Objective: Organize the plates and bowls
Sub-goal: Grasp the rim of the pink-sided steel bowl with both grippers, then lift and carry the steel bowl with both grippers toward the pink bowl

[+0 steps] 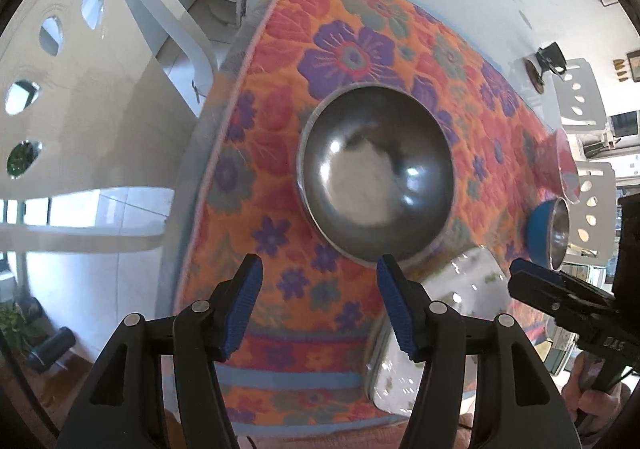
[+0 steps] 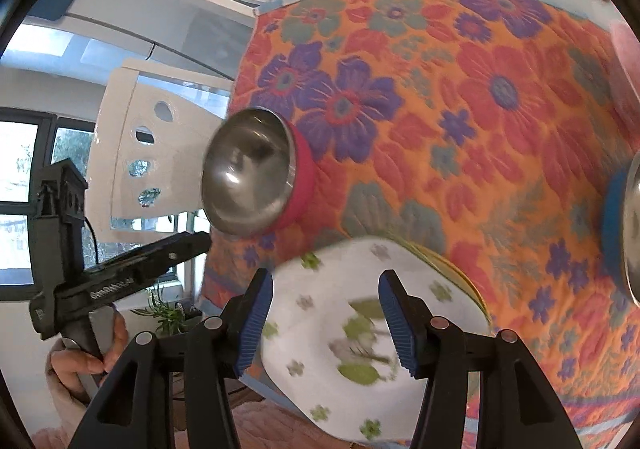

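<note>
A steel bowl with a pink outside (image 1: 376,173) (image 2: 256,173) sits on the floral cloth ahead of my left gripper (image 1: 320,305), which is open and empty just short of its near rim. A white square plate with green flowers (image 2: 360,333) (image 1: 456,305) lies at the near table edge, on top of a yellow-rimmed plate. My right gripper (image 2: 326,323) is open, hovering over the white plate. A blue-sided steel bowl (image 1: 550,231) (image 2: 624,233) stands to the right. The right gripper also shows in the left wrist view (image 1: 532,273).
The floral cloth (image 1: 360,29) covers the table. A clear red-tinted plate (image 1: 564,165) lies past the blue bowl. A dark small object (image 1: 548,65) sits at the far right. White chairs (image 1: 80,129) (image 2: 144,153) stand along the left side. The table's near edge is just below the grippers.
</note>
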Demonstrator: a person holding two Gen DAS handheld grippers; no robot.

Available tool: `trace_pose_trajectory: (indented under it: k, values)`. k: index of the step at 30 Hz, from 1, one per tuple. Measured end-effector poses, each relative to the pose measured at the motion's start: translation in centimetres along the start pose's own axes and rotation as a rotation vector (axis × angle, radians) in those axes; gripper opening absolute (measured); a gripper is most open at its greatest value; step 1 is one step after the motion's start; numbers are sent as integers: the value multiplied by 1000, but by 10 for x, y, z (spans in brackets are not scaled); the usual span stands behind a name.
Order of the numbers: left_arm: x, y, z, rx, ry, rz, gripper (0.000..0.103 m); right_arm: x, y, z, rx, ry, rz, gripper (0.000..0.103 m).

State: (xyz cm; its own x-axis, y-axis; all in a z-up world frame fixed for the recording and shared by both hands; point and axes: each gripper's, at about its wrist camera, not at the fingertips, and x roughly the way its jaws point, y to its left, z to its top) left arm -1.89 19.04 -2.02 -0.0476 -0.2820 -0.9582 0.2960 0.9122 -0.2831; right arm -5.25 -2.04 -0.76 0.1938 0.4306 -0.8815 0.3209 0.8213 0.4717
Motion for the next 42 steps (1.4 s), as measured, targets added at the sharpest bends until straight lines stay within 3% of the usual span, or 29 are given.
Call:
trace_pose_trajectory:
  k: [13,21,37,42]
  values:
    - [36,15,40,53,36,-8,54,70,18,56,47,37,-32,53]
    - [54,10,44,81,56,-34,37,103,13,73,103,78,6,53]
    - [60,-10,37,57,22,23,26,110,1,69,96,74,30,14]
    - [56,-25,30,16,7,25,26,96,-7,67,43,75,27,14]
